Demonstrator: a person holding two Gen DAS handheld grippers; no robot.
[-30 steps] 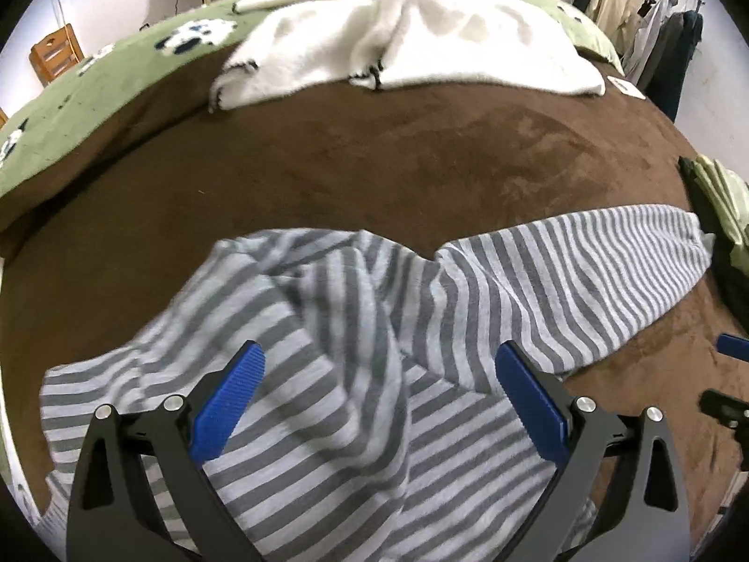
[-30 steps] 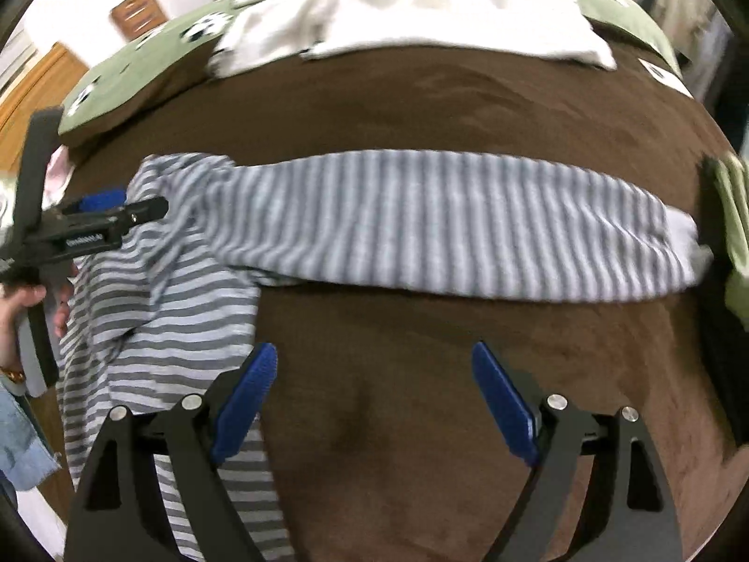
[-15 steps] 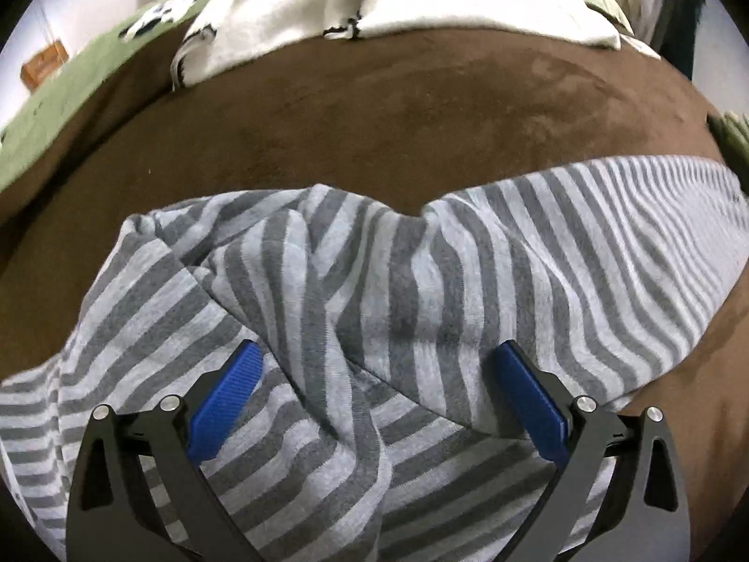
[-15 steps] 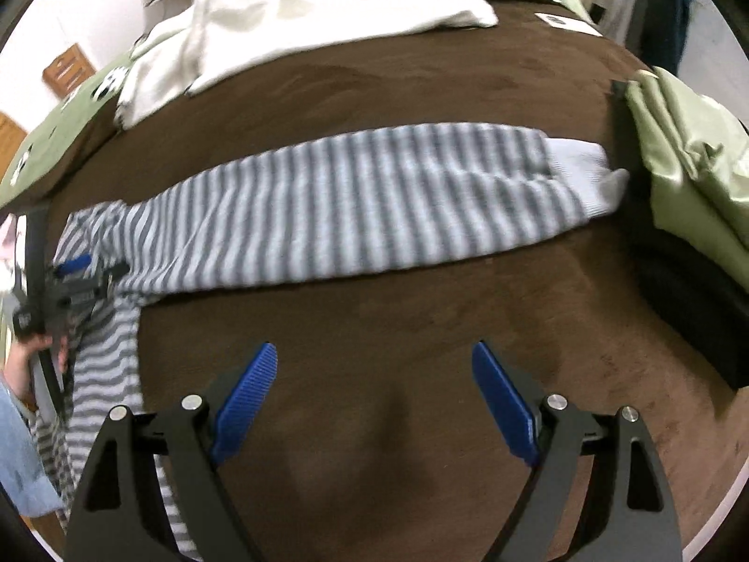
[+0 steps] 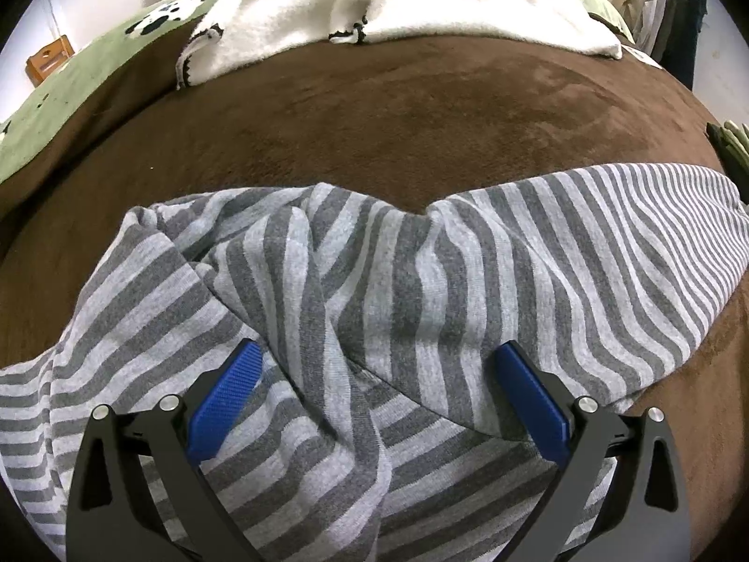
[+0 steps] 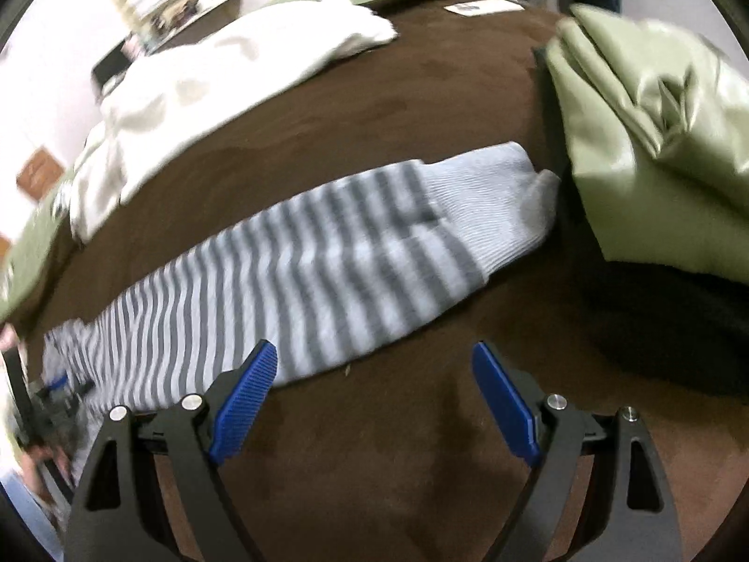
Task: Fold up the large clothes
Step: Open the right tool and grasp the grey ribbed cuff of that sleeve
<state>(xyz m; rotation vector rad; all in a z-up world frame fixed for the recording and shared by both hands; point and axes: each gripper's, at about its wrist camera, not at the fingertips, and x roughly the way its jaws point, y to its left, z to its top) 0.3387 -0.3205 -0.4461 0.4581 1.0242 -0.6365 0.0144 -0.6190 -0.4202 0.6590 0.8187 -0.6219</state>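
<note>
A grey-and-white striped sweater (image 5: 374, 309) lies crumpled on a brown blanket (image 5: 374, 131). My left gripper (image 5: 374, 360) is open, low over the bunched shoulder area, its blue fingers on either side of a fold. One striped sleeve (image 6: 299, 281) stretches out flat to the right and ends in a pale ribbed cuff (image 6: 487, 206). My right gripper (image 6: 374, 360) is open and empty just in front of the sleeve's lower edge, near the cuff end. The left gripper (image 6: 61, 398) shows small at the far left of the right wrist view.
A white fleece blanket (image 5: 398, 0) lies at the back of the bed. A folded light-green garment (image 6: 655, 140) on a dark one (image 6: 655, 328) sits right of the cuff. A green panda-print cover (image 5: 70, 79) edges the bed. Clothes hang at the far right (image 5: 674, 14).
My left gripper has dropped closer to the crumpled shoulder area. My right gripper has moved right along the sleeve toward the cuff and the green garment. Both stay open.
</note>
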